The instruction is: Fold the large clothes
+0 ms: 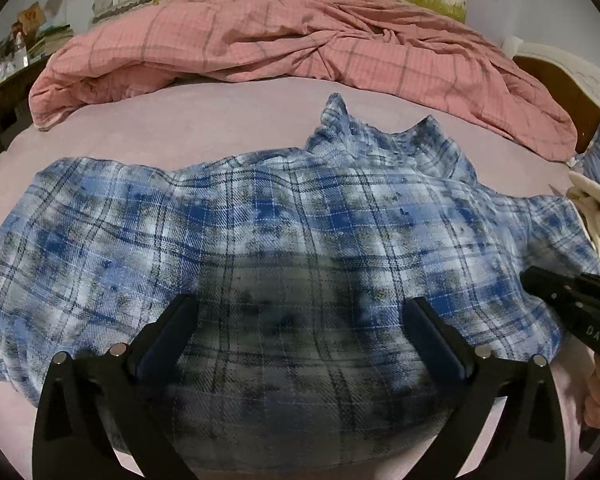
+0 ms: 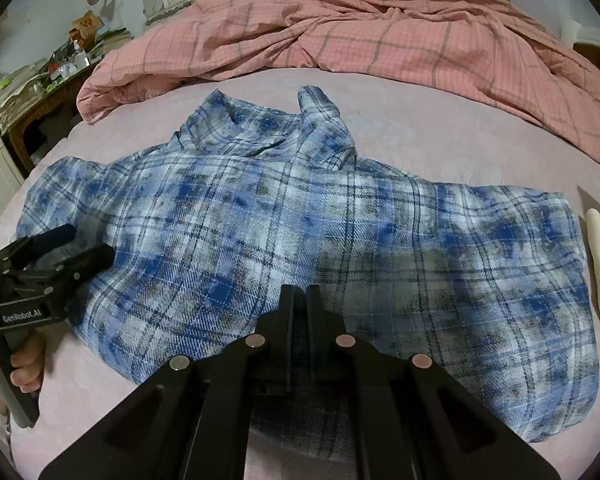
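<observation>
Left tool (image 1: 300, 324) spread wide above plaid shirt (image 1: 260, 220) on bed (image 1: 180, 120), nothing gripped. Right tool (image 2: 300, 304) pinched closed over shirt's near hem; grip on cloth unclear.

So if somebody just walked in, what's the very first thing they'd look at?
Probably the big blue plaid shirt spread across the middle of the pale pink sheet, its collar pointing toward the far side of the bed. Next, the rumpled pink checked quilt heaped behind it. Close up, the left gripper stands wide open over the shirt's near part, and the right gripper is shut at the near edge.
</observation>
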